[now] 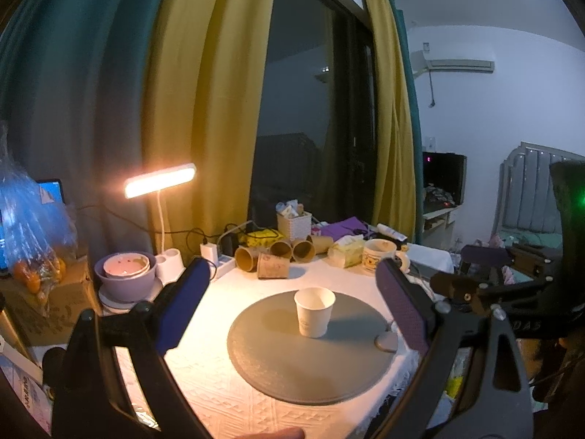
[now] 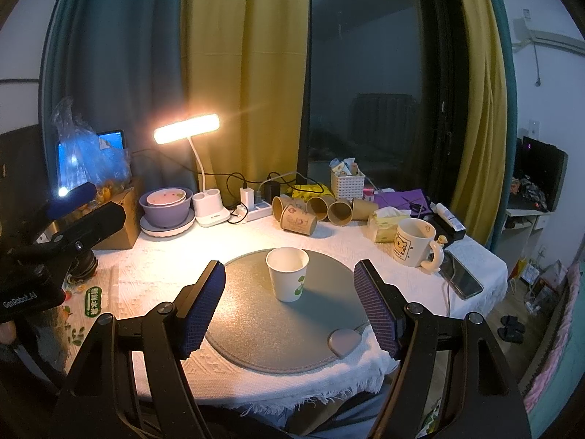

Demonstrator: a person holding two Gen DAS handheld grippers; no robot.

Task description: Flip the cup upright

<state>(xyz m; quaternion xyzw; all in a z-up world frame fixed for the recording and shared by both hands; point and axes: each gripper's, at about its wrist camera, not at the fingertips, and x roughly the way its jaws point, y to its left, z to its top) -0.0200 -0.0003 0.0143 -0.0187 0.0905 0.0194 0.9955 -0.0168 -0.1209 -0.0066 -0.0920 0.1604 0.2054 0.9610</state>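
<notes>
A white paper cup (image 1: 314,311) stands upright, mouth up, on a round grey mat (image 1: 310,344) on the white tablecloth. In the right wrist view the cup (image 2: 287,273) shows a green print and stands on the same mat (image 2: 285,311). My left gripper (image 1: 292,292) is open and empty, its blue-padded fingers held back from the cup on either side. My right gripper (image 2: 289,285) is open and empty too, with the cup a little ahead between its finger lines. Neither touches the cup.
Several brown paper cups (image 2: 321,210) lie on their sides at the back. A cartoon mug (image 2: 415,241), tissue pack (image 2: 387,221), phone (image 2: 462,278), white basket (image 2: 347,183), power strip (image 2: 256,212), lit desk lamp (image 2: 186,130) and stacked purple bowls (image 2: 166,206) ring the mat.
</notes>
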